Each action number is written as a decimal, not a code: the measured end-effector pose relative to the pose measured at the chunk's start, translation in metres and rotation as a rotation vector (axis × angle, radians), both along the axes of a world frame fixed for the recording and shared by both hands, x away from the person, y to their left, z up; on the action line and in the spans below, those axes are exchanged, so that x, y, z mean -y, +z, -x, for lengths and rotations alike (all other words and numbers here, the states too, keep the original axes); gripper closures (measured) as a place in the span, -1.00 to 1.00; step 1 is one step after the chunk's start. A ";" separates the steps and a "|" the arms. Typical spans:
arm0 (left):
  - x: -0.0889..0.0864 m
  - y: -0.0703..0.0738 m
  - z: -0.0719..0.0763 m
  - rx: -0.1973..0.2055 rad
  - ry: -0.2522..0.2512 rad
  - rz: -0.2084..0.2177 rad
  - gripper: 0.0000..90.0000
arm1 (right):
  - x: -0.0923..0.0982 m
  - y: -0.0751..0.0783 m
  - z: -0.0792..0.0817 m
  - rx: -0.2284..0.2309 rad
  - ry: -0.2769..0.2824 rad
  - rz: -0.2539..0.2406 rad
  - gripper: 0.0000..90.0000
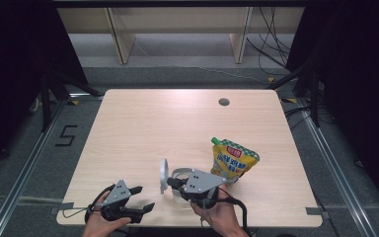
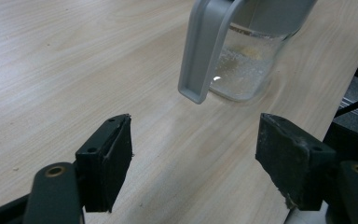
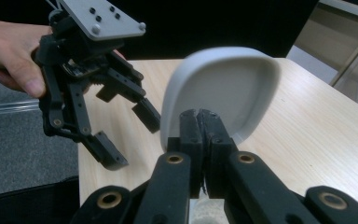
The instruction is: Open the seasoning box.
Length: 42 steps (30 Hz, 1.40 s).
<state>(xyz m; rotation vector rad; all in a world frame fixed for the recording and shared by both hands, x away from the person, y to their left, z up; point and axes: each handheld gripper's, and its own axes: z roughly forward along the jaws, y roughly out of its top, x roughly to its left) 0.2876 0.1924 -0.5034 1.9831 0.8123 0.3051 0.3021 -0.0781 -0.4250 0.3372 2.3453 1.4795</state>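
A clear glass jug (image 2: 247,65) with a grey handle (image 2: 205,46) stands near the front of the wooden table (image 1: 143,123). Its pale grey lid (image 1: 164,174) is tipped up on edge. My right gripper (image 1: 170,183) is shut, and in the right gripper view its tips (image 3: 200,119) pinch the lower edge of the lid (image 3: 223,88). My left gripper (image 1: 145,197) is open at the table's front left, a short way from the jug. In the left gripper view nothing lies between its jaws (image 2: 193,158). The right gripper view also shows the left gripper (image 3: 133,140) open.
A yellow and green snack pouch (image 1: 233,160) lies just right of the jug. A round cable hole (image 1: 223,102) sits near the far edge. The table's front edge runs close under both hands. Shelving and cables stand beyond the table.
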 end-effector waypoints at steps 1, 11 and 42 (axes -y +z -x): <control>0.001 0.000 0.001 -0.016 0.003 0.001 -0.43 | 0.000 0.000 0.000 0.003 0.001 0.004 0.98; 0.003 0.000 0.002 -0.001 0.005 -0.031 -0.50 | 0.040 -0.006 0.001 -0.026 -0.072 -0.032 0.91; 0.010 0.004 0.017 -0.003 -0.004 -0.007 -0.60 | 0.154 -0.033 0.024 -0.112 -0.345 -0.112 0.38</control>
